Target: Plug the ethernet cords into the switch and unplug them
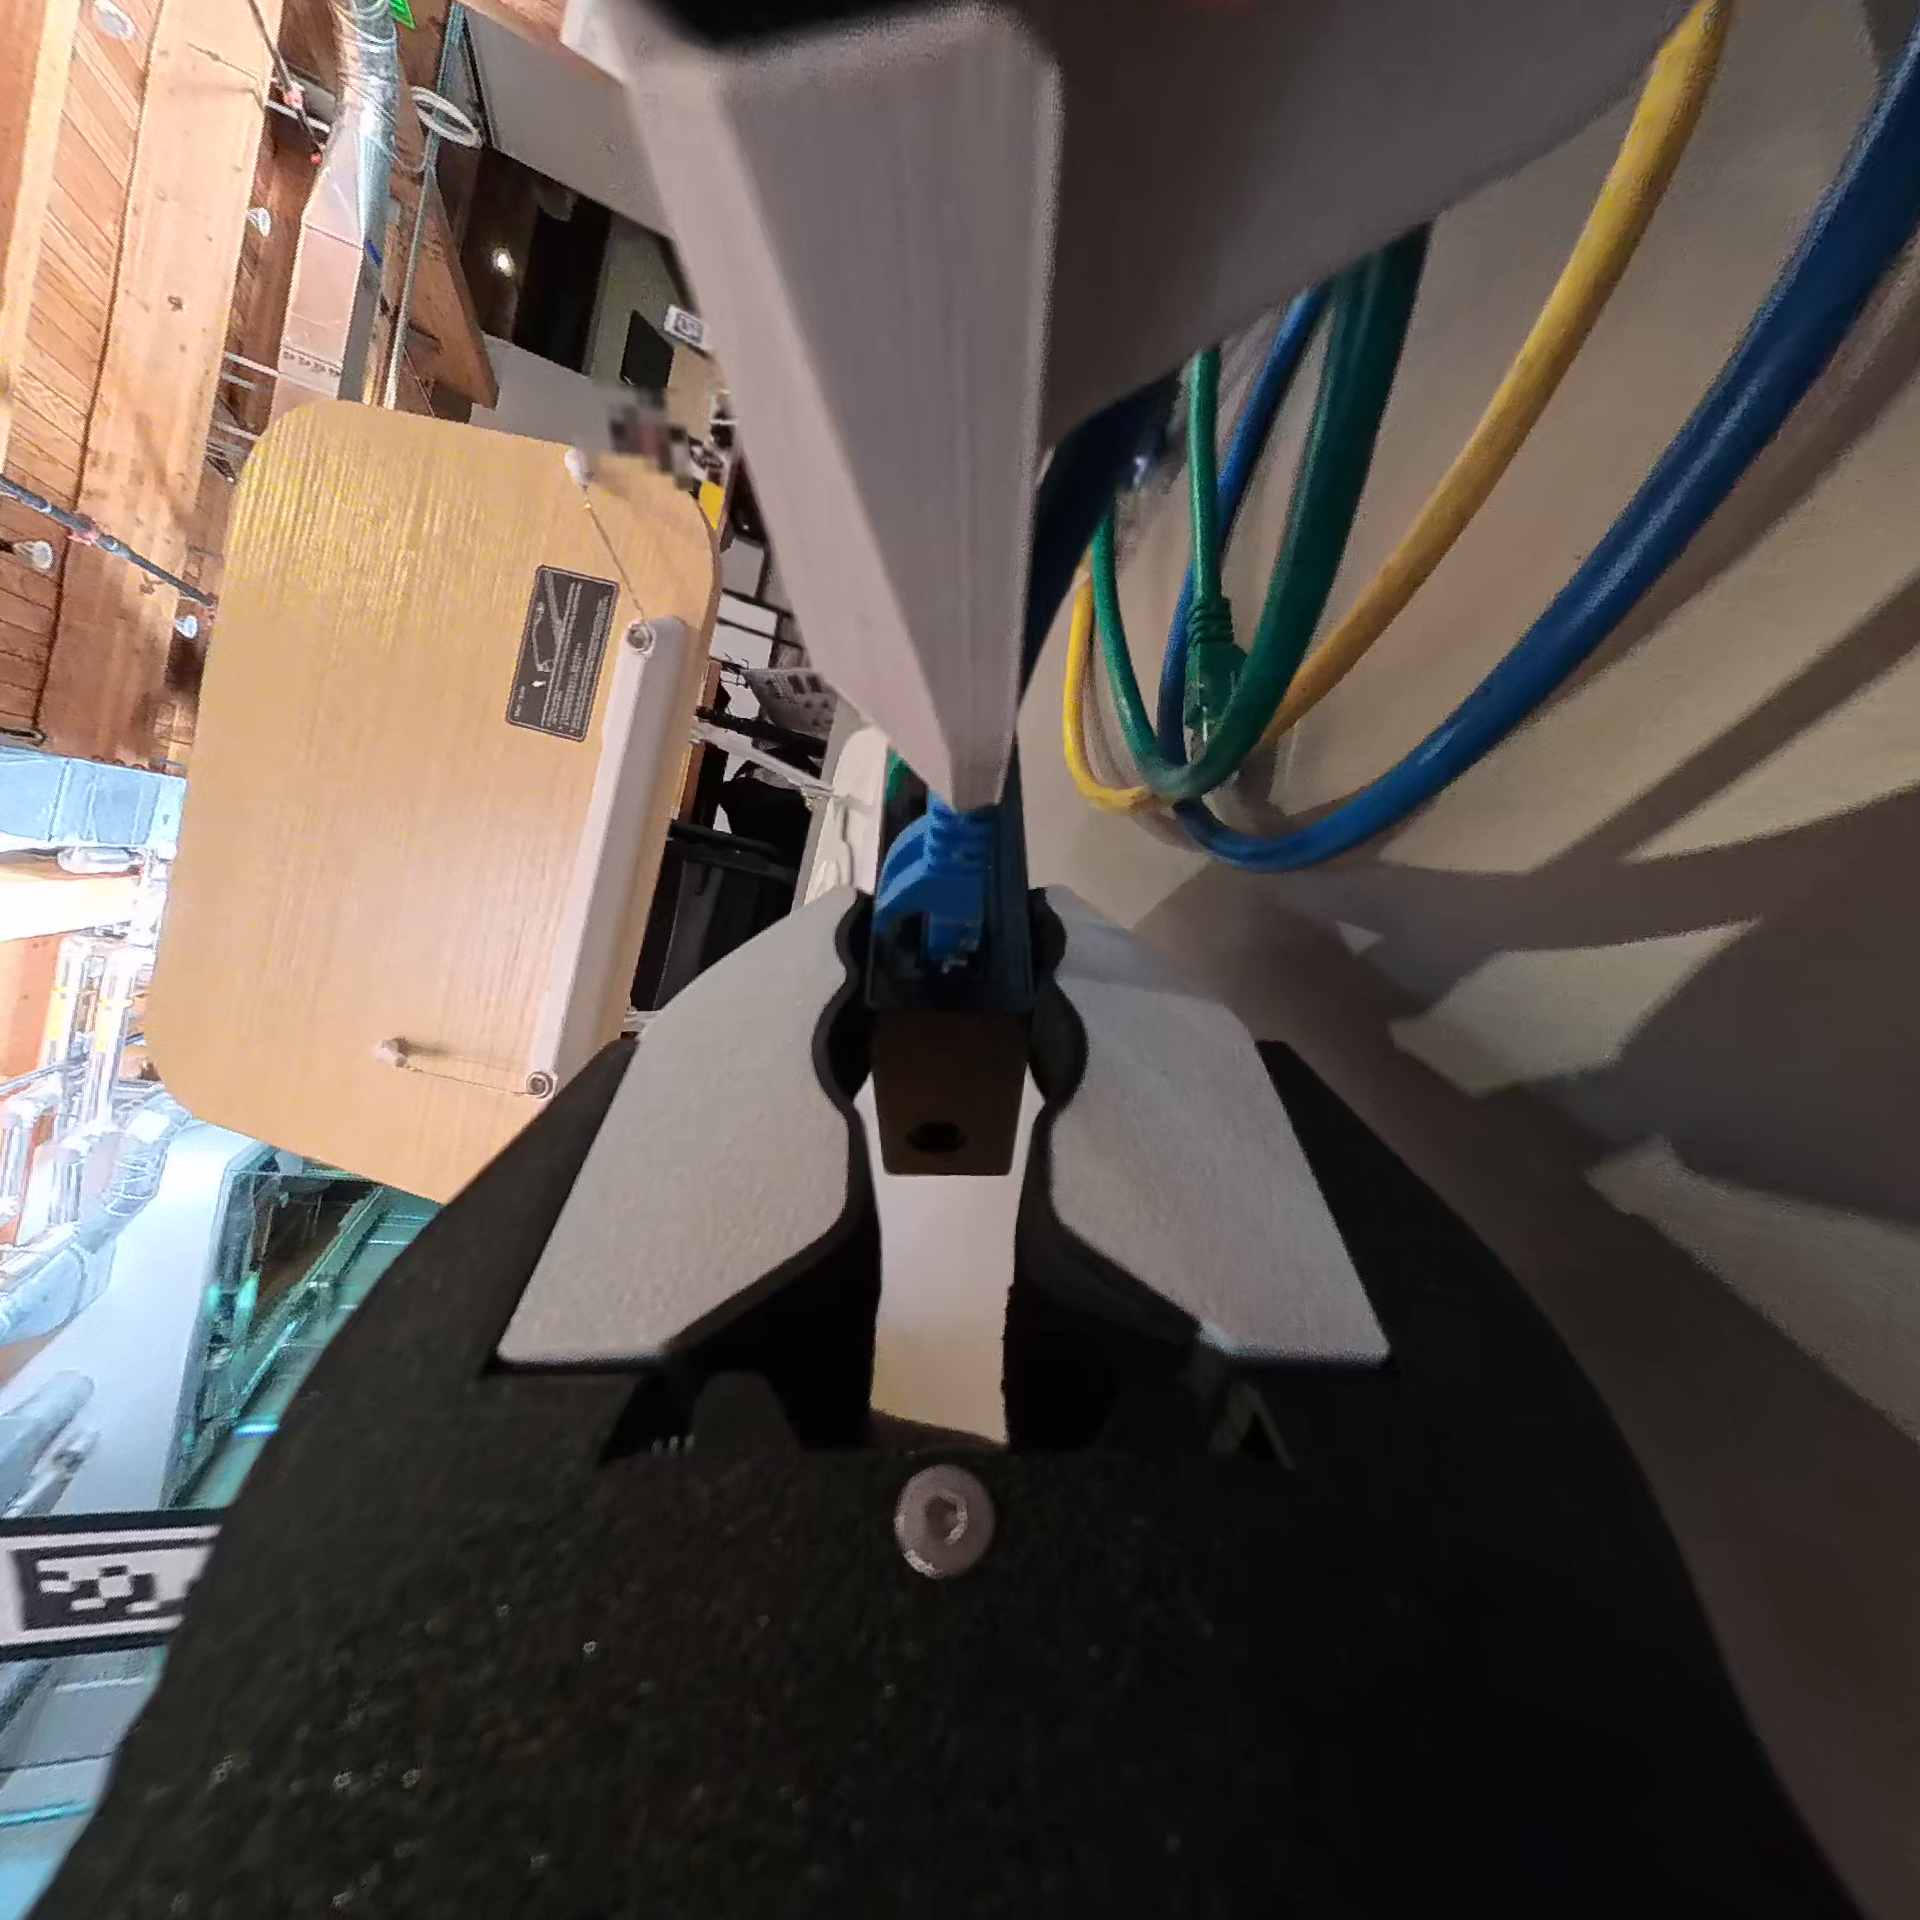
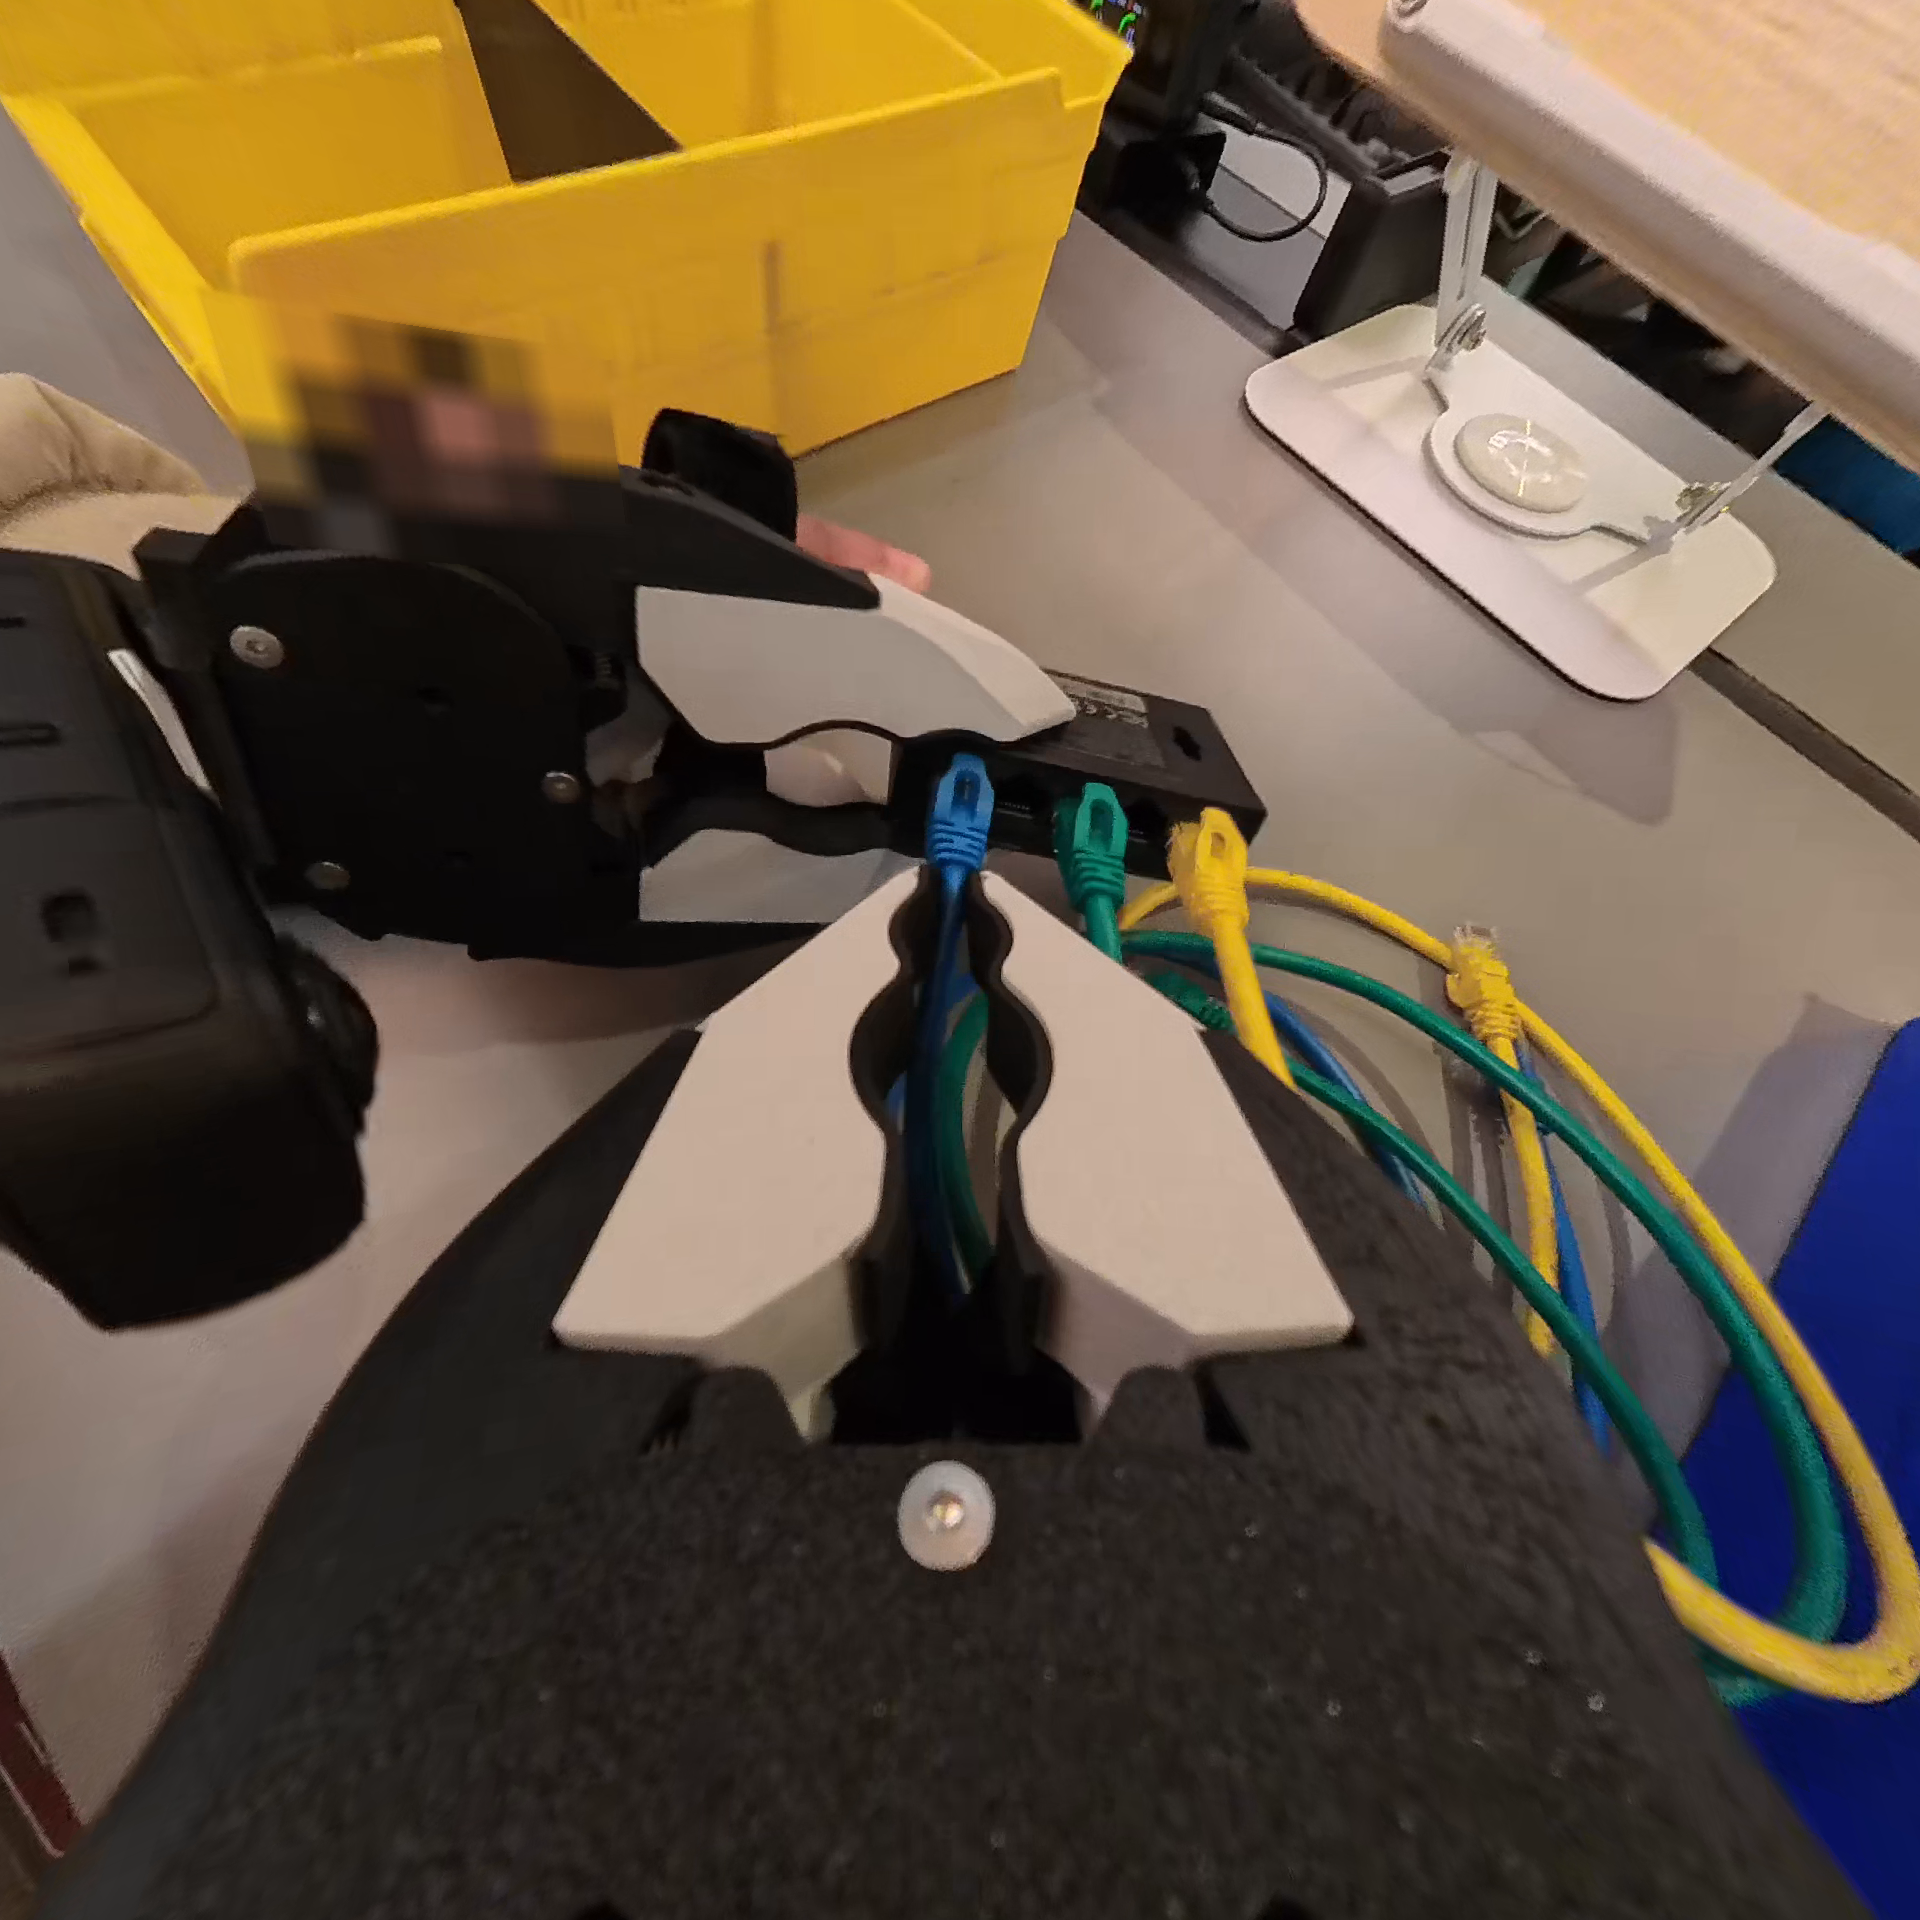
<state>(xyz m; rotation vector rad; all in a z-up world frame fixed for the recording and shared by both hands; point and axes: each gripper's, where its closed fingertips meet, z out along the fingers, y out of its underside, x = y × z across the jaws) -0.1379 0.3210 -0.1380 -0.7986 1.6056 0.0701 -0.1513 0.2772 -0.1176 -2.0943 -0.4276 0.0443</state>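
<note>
The black switch (image 2: 1132, 743) lies on the grey table (image 2: 1195, 468). A blue plug (image 2: 956, 810), a green plug (image 2: 1089, 842) and a yellow plug (image 2: 1205, 852) sit in its ports. My left gripper (image 2: 914, 790) is shut on the switch's left end; in the left wrist view the gripper (image 1: 951, 925) clamps the switch (image 1: 945, 1081) with the blue plug (image 1: 940, 883) just ahead. My right gripper (image 2: 948, 899) is shut on the blue cord (image 2: 940, 1018) just behind its plug. A loose yellow plug (image 2: 1481, 977) and a loose green plug (image 2: 1195, 1003) lie among the coiled cords.
A yellow divided bin (image 2: 665, 239) stands behind the left gripper. A white stand base (image 2: 1507, 540) holding a wooden board (image 1: 416, 779) is at the back right. Cord loops (image 2: 1766, 1455) spread to the right, near a blue surface (image 2: 1849, 1351).
</note>
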